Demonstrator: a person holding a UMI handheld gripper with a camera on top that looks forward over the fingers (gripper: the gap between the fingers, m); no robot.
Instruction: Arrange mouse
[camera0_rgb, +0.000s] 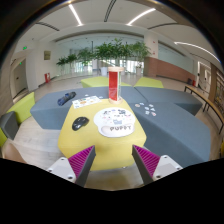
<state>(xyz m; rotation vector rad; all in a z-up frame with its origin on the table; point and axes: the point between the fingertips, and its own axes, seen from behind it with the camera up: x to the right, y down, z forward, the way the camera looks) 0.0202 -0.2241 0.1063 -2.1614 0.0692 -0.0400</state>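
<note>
A black mouse (80, 123) lies on the yellow table (112, 146), just left of a round white mouse pad (114, 122) with printed figures. My gripper (113, 160) is open and empty, its two pink pads (82, 159) wide apart over the near edge of the yellow table. The mouse and the pad are beyond the fingers, the mouse ahead of the left finger.
A red upright sign (113, 84) stands behind the pad. Grey tables (165, 118) lie behind the yellow one, with papers (147, 109) and a dark object (66, 98) on them. Green chairs (22, 106) and plants (110, 50) lie farther off.
</note>
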